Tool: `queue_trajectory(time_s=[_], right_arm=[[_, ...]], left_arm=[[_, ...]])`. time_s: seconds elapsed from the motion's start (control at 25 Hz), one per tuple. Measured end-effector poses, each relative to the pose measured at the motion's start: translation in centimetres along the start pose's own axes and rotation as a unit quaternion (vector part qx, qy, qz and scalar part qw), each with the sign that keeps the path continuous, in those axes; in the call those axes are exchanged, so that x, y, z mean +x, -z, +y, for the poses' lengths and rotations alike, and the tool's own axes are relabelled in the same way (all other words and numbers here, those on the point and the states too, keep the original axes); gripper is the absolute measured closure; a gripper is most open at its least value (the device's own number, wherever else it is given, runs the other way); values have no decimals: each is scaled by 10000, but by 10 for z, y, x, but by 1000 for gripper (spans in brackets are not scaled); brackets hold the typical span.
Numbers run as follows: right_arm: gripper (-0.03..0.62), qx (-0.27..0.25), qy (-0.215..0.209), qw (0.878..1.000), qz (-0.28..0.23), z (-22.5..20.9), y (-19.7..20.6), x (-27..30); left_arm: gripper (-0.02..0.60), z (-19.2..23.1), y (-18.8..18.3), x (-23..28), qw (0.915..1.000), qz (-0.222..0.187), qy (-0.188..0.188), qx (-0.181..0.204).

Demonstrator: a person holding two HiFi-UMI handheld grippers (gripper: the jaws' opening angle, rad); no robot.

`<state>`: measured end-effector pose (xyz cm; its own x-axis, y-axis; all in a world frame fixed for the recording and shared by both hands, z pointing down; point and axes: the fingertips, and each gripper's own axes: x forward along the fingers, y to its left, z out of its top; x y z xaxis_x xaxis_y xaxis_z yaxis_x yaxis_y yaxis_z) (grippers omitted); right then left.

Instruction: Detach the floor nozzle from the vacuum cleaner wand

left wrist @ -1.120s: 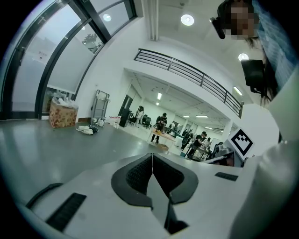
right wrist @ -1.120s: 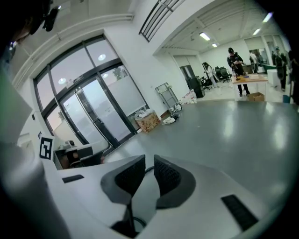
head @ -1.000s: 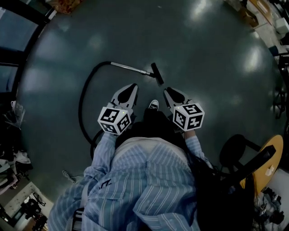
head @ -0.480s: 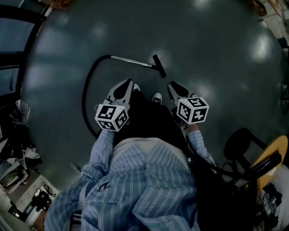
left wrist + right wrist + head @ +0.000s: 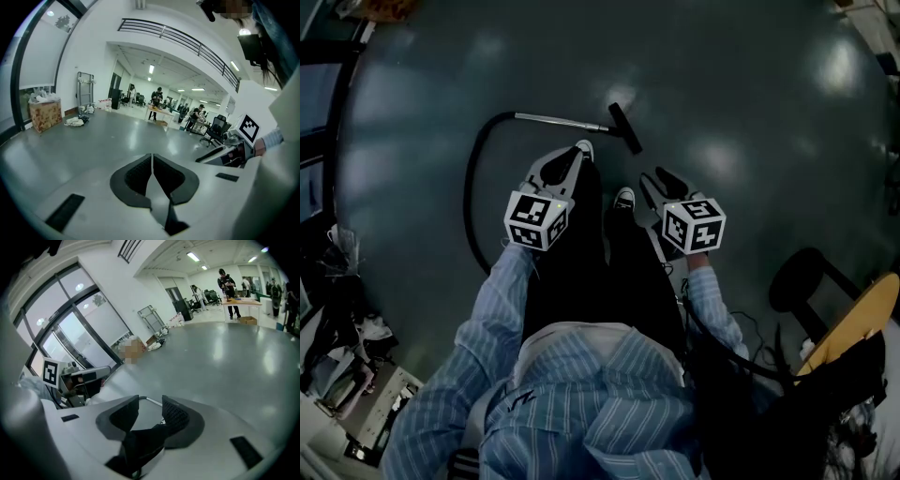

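The vacuum's metal wand [image 5: 562,120] lies on the dark floor ahead of my feet. Its black floor nozzle [image 5: 625,127] is on the right end and a black hose [image 5: 472,192] curves off to the left. My left gripper [image 5: 572,161] hangs short of the wand, shut with nothing in it [image 5: 152,157]. My right gripper [image 5: 661,178] hangs below and right of the nozzle. Its jaws are opening with nothing between them [image 5: 150,404]. A bit of the wand [image 5: 153,401] shows through their gap.
My shoes [image 5: 623,199] stand just short of the wand. A black chair [image 5: 802,286] and a yellow round seat [image 5: 861,323] are at the right. Clutter [image 5: 347,375] lies at the lower left. A cardboard box [image 5: 44,115] and people at desks [image 5: 158,101] are far off.
Both grippers have sunk toward the floor. My legs have stepped closer to the wand. The right jaws, shut before, now stand apart.
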<state>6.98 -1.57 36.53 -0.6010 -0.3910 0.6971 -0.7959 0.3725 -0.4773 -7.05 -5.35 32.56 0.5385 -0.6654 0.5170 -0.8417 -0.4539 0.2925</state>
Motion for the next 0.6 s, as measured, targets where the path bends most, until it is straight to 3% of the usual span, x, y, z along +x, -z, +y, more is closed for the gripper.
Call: queue_trajectory(time_s=[0.2,0.36,0.48,0.6], right_arm=[[442,-404,451,9973,426,-45,10,75],[433,-465,478,9949,752,-89,29,141],[397,-519,464,9908,1157,-130,65,198],[364,-519,555,9856,1509,-159,104,247]], left_arm=[[571,48,37,58,9973,564,335,325],[562,86,85,109,9916,1053,548,507],[477,107,142,157,9840,1465,863,533],[445,126,194,192,9759,1800,1074,610]])
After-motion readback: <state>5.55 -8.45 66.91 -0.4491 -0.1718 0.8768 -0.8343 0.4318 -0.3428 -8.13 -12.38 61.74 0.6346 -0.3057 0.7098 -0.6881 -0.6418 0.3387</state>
